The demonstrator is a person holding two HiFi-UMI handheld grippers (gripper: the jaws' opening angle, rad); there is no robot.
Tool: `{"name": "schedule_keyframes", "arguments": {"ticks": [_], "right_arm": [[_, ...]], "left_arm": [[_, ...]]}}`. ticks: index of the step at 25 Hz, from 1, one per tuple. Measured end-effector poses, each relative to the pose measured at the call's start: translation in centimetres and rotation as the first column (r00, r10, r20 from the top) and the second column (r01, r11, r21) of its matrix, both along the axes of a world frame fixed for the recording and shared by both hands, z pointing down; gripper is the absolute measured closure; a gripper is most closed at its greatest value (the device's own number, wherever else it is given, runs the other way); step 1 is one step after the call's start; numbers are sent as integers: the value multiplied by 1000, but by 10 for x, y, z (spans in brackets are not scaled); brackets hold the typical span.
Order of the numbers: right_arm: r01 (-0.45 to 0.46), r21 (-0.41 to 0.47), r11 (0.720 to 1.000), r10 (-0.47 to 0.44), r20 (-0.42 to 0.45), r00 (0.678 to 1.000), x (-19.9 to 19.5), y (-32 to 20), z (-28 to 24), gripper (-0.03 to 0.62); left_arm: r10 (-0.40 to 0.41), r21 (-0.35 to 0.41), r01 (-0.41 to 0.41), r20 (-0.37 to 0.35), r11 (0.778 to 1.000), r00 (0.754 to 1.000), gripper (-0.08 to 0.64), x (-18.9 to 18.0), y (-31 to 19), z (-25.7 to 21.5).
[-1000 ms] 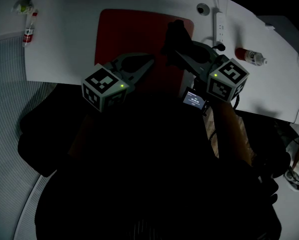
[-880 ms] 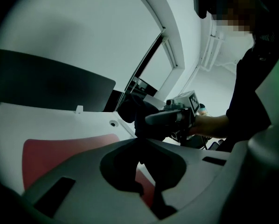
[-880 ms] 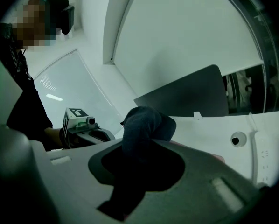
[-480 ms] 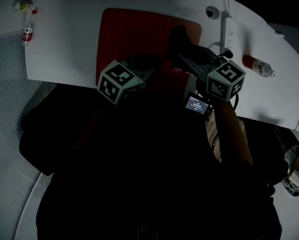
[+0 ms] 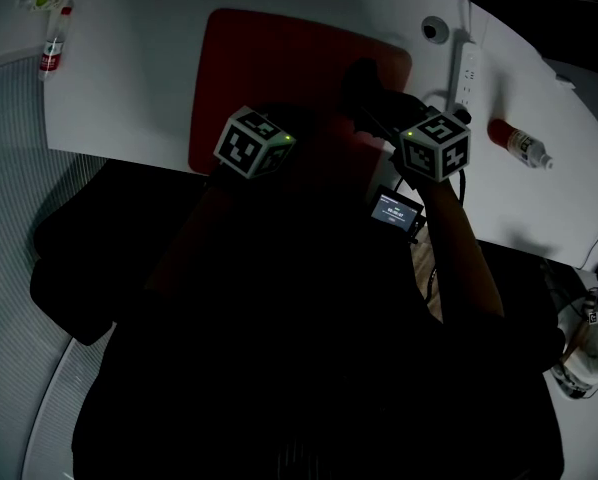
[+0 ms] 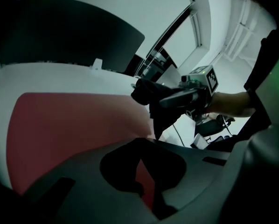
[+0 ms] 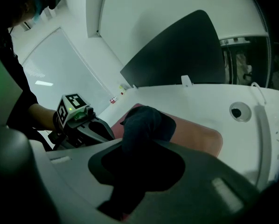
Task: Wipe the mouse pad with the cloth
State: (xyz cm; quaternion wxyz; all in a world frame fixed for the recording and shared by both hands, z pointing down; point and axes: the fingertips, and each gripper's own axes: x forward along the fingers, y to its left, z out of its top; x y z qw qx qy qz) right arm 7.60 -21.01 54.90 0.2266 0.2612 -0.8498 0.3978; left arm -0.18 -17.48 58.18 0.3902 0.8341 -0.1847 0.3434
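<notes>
Right gripper (image 7: 138,146) clamps cloth (image 7: 144,121) over mouse pad (image 7: 201,137) — left gripper (image 6: 146,141) seemingly closed.

Your right gripper (image 7: 130,186) is clamped on the cloth (image 7: 144,124). Your left gripper (image 6: 142,180) sits close beside it, jaws together.

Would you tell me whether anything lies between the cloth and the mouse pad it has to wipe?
Nothing visible does. The cloth, clamped in the right gripper, hangs directly over the bare red mouse pad. The left gripper is at the pad's near edge, off to one side.
</notes>
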Motion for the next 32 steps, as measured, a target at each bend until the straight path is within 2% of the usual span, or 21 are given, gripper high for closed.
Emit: {"name": "schedule_keyframes", "arguments": {"ticks": [3, 5, 11, 18, 22, 24, 27, 30, 32], "right_arm": [[23, -16, 1000, -24, -39, 999, -1, -1, 15, 512], [57, -19, 998, -58, -82, 995, -3, 0, 23, 512], [124, -32, 992, -127, -114, 985, -13, 6, 39, 512], [167, -30, 985, -170, -130, 977, -14, 8, 45, 512], [195, 4, 981, -192, -175, 966, -9, -5, 35, 512], [280, 37, 959, -262, -249, 932, -5, -11, 31, 512], [434, 69, 898, -376, -388, 841, -3, -16, 48, 512], [506, 27, 862, -437, -465, 770, -4, -12, 81, 512], [533, 7, 846, -463, -486, 741, -10, -5, 93, 512]], "left_arm": [[14, -49, -10, 81, 999, 997, 553, -13, 9, 33], [21, -72, -14, 106, 997, 994, 553, -17, 13, 47], [65, -91, -48, 202, 995, 977, 554, -33, 16, 74], [104, -94, -84, 224, 992, 969, 554, -34, 17, 78], [83, -87, -65, 215, 994, 973, 554, -34, 18, 78], [91, -79, -76, 219, 994, 972, 554, -33, 17, 78], [98, -79, -82, 226, 993, 969, 553, -34, 17, 78], [83, -81, -67, 216, 994, 973, 554, -34, 17, 78], [65, -87, -48, 204, 995, 977, 554, -33, 17, 78]]}}
